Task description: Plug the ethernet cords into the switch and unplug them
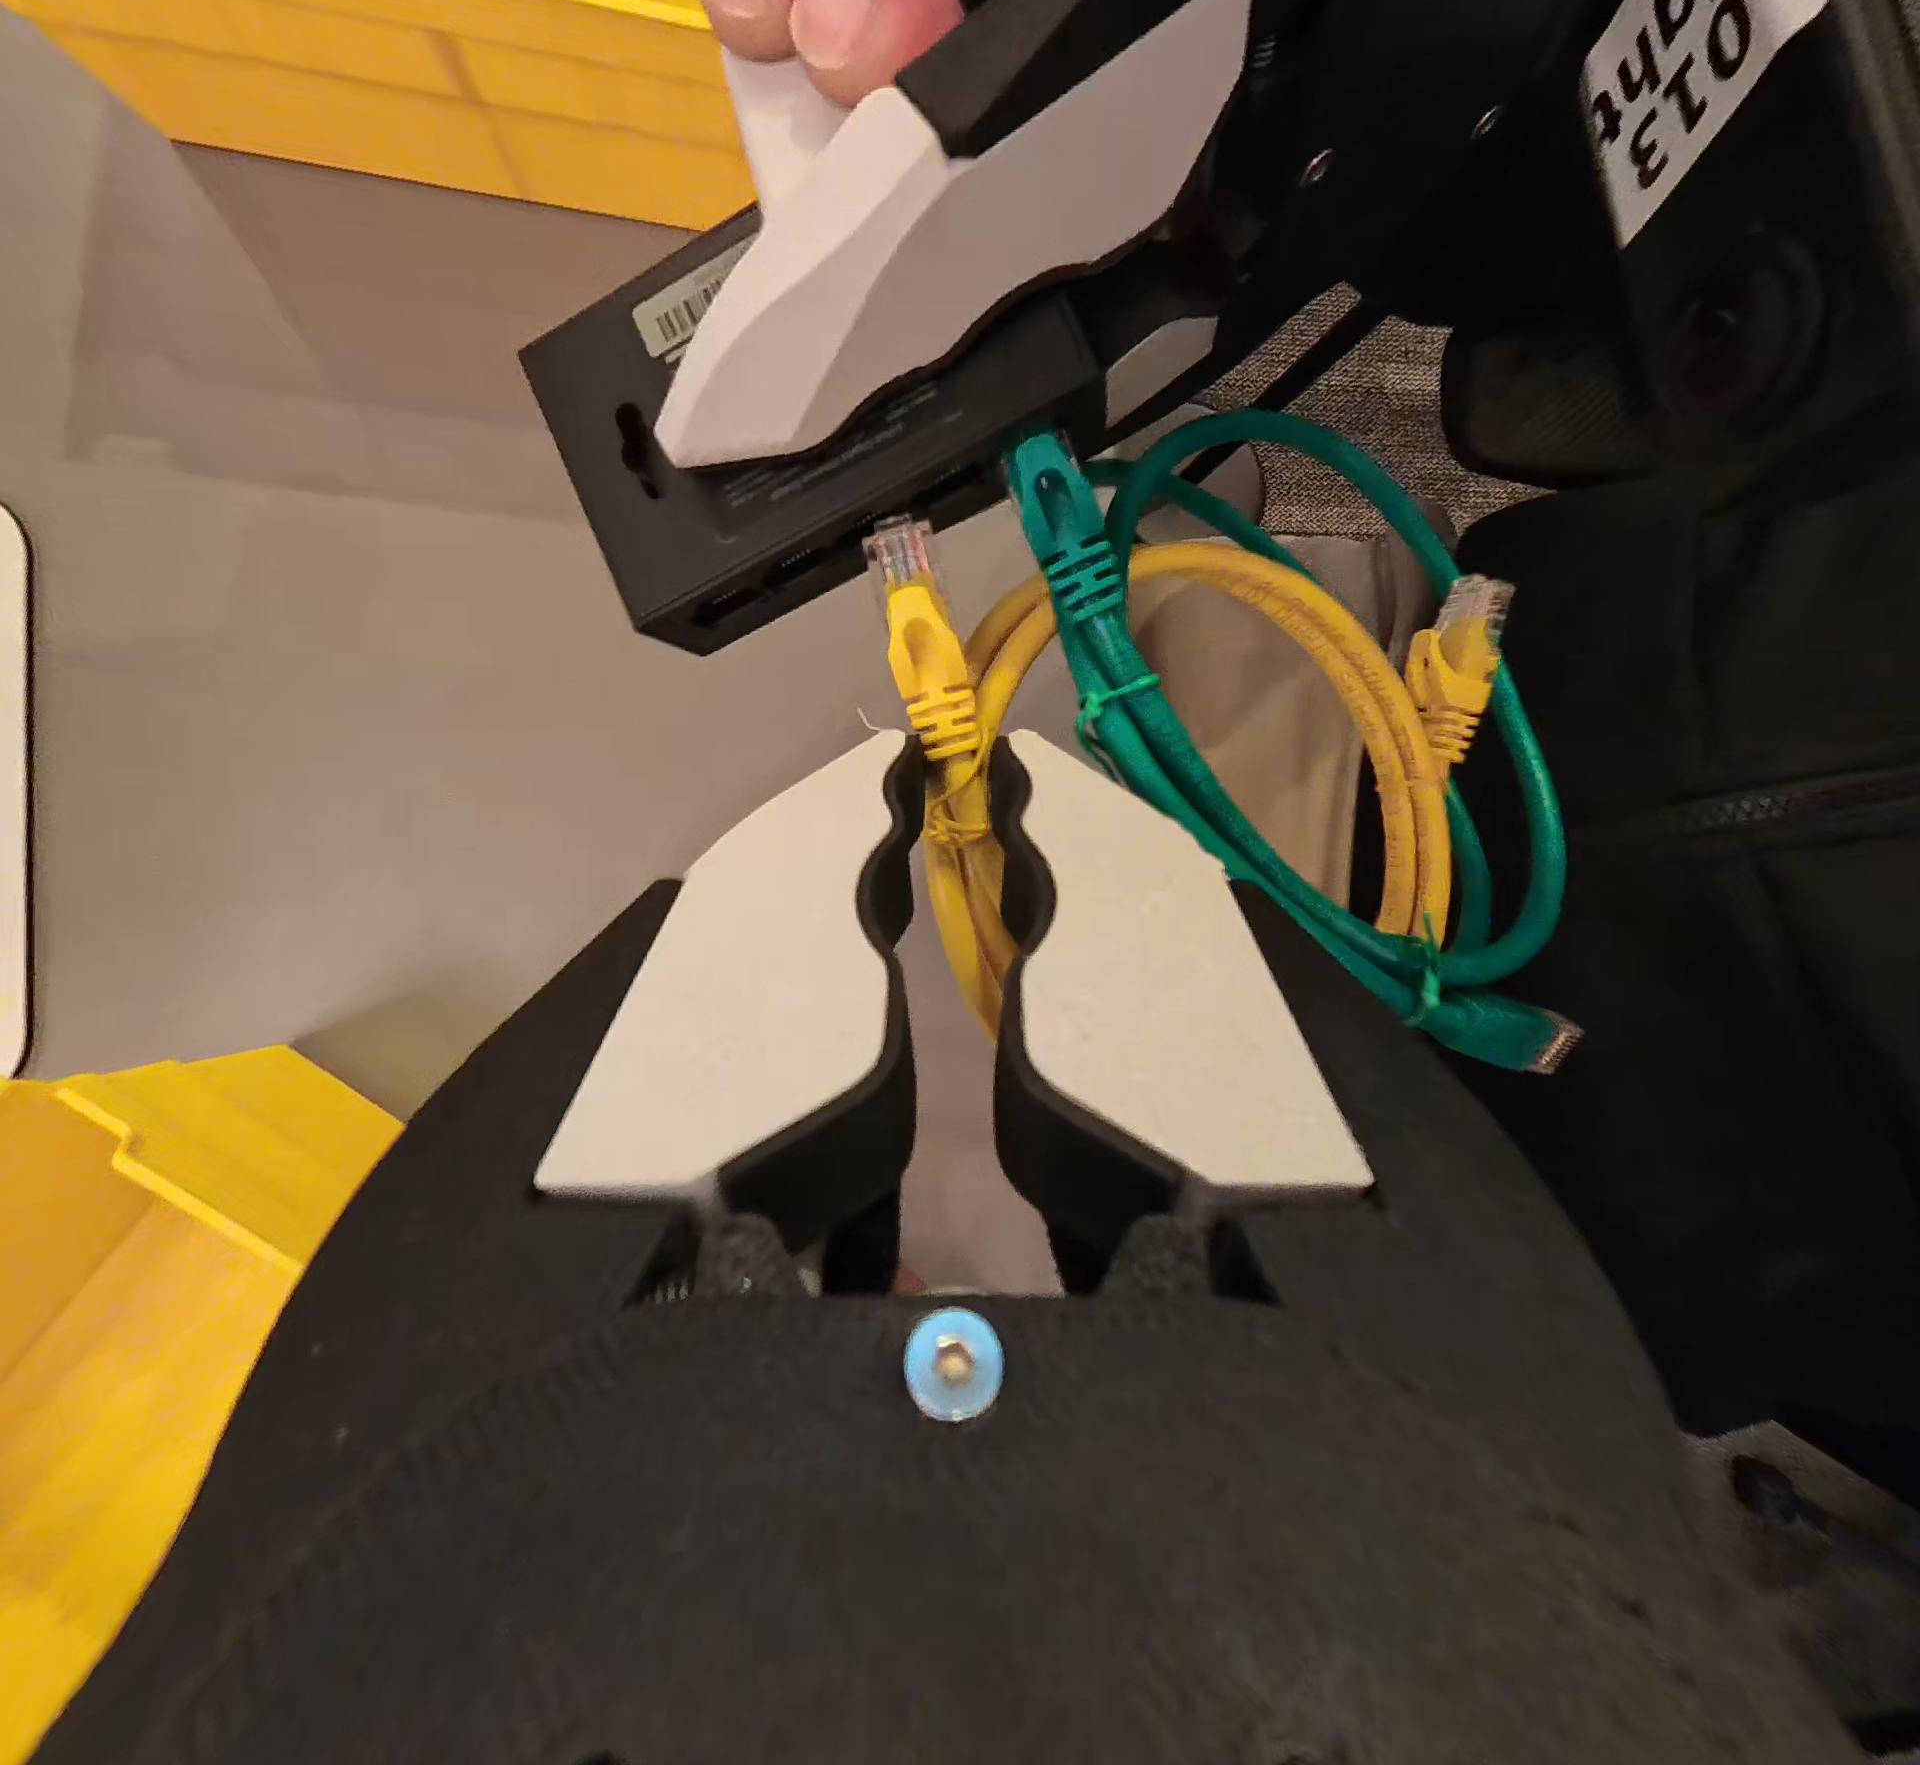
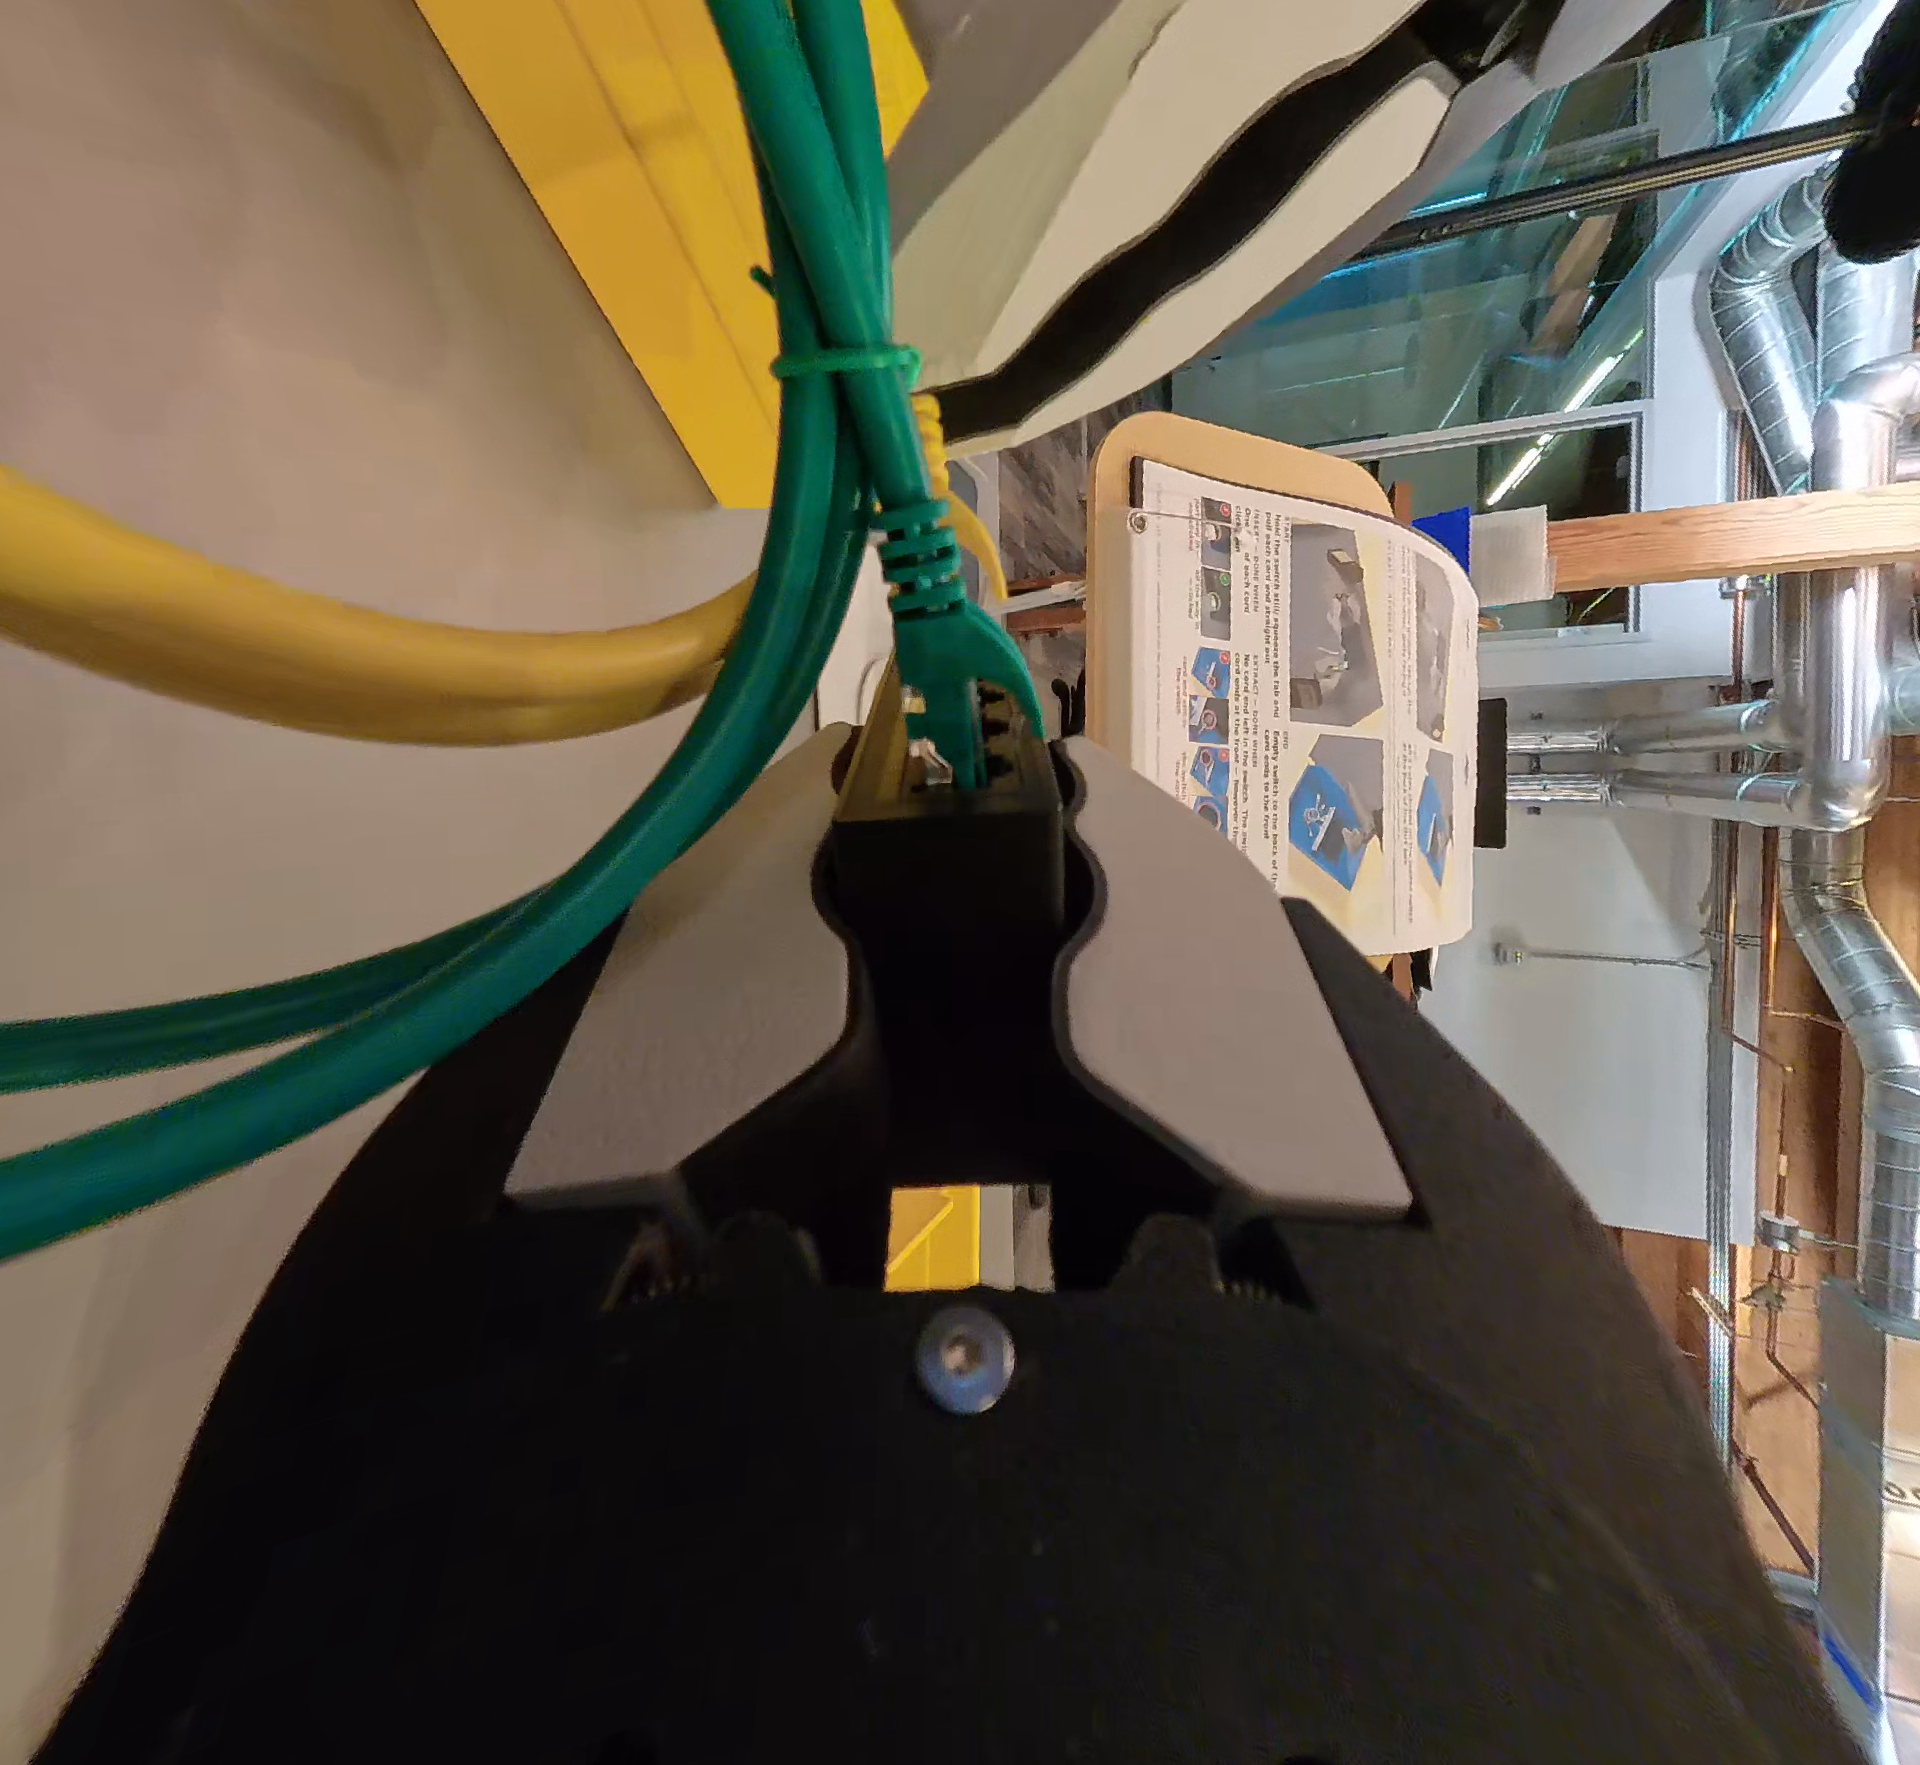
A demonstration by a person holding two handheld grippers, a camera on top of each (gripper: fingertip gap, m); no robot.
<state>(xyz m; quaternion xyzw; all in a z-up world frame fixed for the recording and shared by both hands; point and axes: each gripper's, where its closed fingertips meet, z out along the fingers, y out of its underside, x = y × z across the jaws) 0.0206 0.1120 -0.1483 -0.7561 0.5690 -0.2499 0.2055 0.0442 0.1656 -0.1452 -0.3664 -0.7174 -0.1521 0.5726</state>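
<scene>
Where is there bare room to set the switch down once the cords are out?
The grey tabletop left of the switch is bare, bordered by yellow bins behind and at the near left. Right of the left gripper it is crowded: the green cord and yellow cord loops hang there.

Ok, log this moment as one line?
left gripper: shut on yellow cord, plug just short of port | right gripper: shut on switch, held up | green cord: plugged in

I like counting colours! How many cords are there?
2. The yellow cord is pinched in the left gripper, its plug just outside the switch. The green cord is plugged into it.
</scene>
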